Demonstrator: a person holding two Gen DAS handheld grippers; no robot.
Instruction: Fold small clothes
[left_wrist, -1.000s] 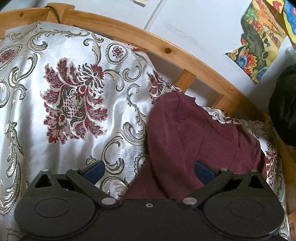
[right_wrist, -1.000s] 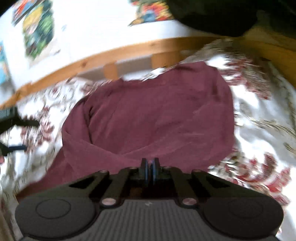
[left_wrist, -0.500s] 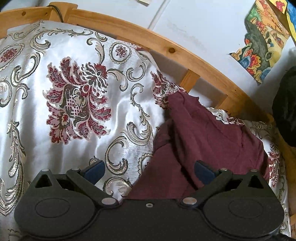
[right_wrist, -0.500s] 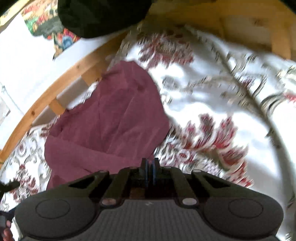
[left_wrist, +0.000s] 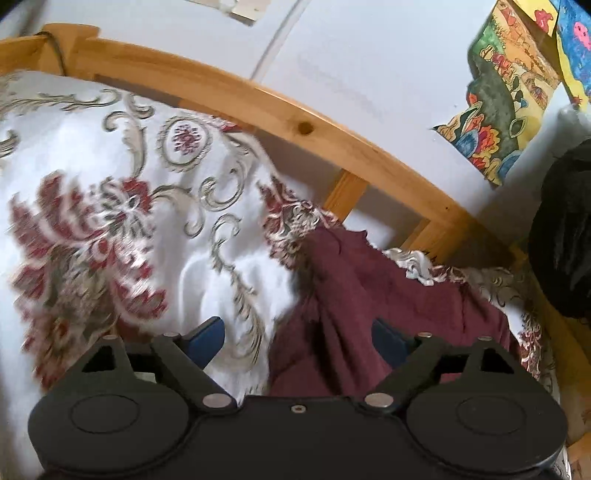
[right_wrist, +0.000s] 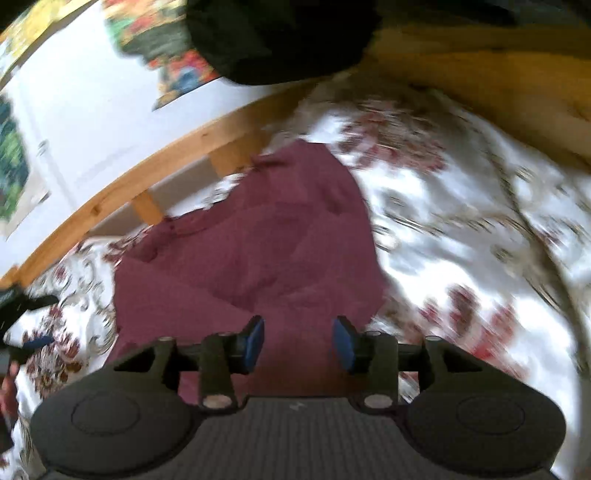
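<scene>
My right gripper (right_wrist: 298, 341) hangs with its blue pads (right_wrist: 254, 343) spread apart and nothing between them, poised just above the near edge of the maroon garment (right_wrist: 258, 251). My left gripper (left_wrist: 295, 338) is likewise wide and empty, its right pad over the garment's (left_wrist: 373, 314) left side and its left pad over bare bedspread (left_wrist: 129, 206).

The maroon piece lies on the floral satin bedspread (right_wrist: 461, 221), bunched into a rough heap with a flap doubled over its middle, its far end reaching toward the wooden bed rail (left_wrist: 258, 107). By my reading, at most one loose fold is in; the edges are uneven and nothing looks squared off, so straightening and the remaining folds are still ahead. The right view is blurred, so I cannot make out sleeves or a collar.

Beyond the rail stands a white wall with bright children's drawings (left_wrist: 509, 99), and a dark bundle (right_wrist: 280, 33) sits at the bed's far corner.
</scene>
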